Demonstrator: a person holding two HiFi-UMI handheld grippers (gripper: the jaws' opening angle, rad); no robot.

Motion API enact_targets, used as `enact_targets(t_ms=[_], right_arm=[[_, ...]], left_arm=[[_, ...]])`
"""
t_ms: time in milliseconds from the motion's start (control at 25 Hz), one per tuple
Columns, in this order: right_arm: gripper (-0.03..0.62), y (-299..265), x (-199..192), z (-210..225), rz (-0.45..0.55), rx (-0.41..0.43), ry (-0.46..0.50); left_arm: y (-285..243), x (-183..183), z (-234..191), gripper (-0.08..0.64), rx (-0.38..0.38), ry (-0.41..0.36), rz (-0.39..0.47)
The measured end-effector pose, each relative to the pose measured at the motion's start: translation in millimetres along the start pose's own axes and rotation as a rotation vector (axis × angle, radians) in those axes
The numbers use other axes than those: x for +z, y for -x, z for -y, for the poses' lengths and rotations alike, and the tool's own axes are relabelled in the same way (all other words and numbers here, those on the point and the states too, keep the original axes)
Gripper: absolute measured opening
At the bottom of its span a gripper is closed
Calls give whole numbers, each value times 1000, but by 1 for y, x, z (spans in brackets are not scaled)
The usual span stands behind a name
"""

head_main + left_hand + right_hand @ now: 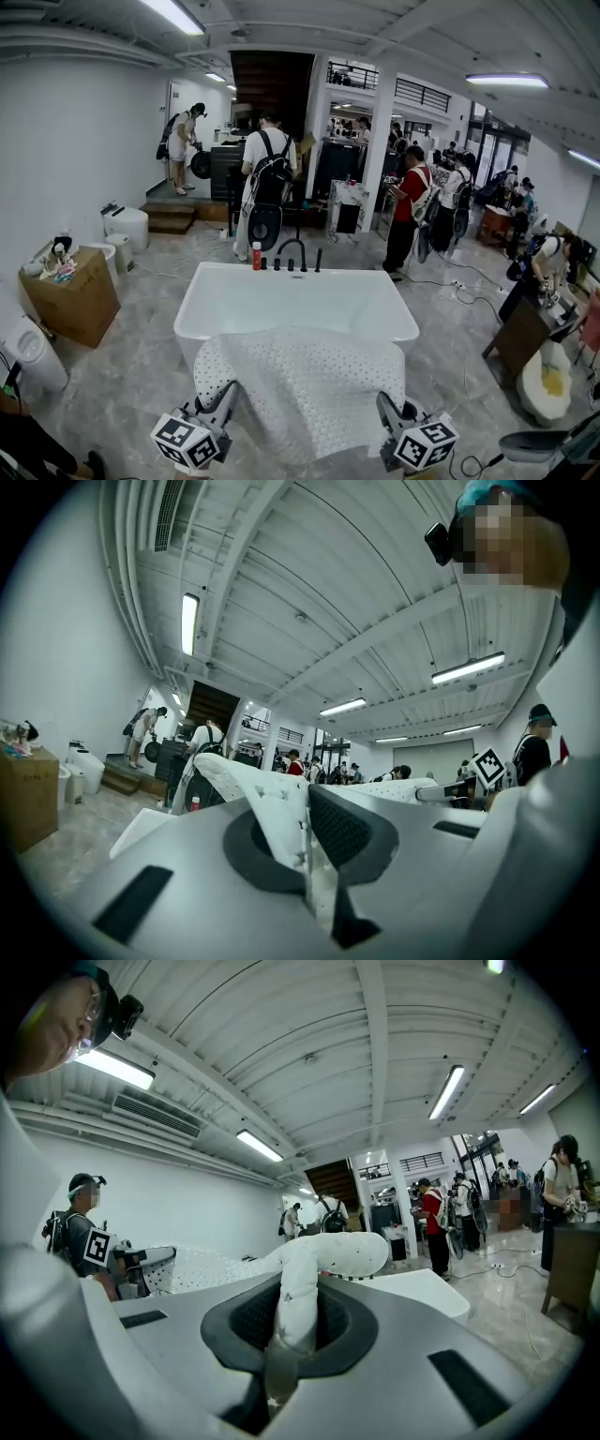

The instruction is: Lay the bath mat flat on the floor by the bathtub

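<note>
Marble floor (141,366) surrounds the bathtub (281,300). The left gripper (223,397) and right gripper (386,407) are each clamped on a near corner of the bath mat (305,384), which is draped over the tub's near rim. It is judged soft and floppy, best held by its corners.

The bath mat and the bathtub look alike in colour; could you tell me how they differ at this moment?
The bath mat is dotted with small holes; the bathtub is smooth. The bath mat is limp, held up by the left gripper and right gripper; the bathtub stands rigid on the floor. Both are white.
</note>
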State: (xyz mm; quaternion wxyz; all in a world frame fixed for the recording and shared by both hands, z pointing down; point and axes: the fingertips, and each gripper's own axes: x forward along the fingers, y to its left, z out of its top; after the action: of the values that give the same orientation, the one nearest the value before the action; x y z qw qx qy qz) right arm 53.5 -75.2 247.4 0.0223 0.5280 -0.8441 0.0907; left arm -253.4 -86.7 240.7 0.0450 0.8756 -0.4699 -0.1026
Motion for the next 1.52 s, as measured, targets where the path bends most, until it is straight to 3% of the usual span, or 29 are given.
enact_targets(t_ms=[280,560,1040,1520], right_arm=[[40,-7,-4,-3,-31,-17,9],[40,-15,-7,9,-34,-22,4],[40,-42,-18,57,-20,-50,-39],[40,-106,-17,120,-47,-33,-45]], left_arm=[[-2,-4,-10,28,-20,16,-8],[-19,1,-11,26,-54,109,29],[-74,-17,-12,26,-60,17,-90],[-147,-39,-37,26,-13,9,-177]])
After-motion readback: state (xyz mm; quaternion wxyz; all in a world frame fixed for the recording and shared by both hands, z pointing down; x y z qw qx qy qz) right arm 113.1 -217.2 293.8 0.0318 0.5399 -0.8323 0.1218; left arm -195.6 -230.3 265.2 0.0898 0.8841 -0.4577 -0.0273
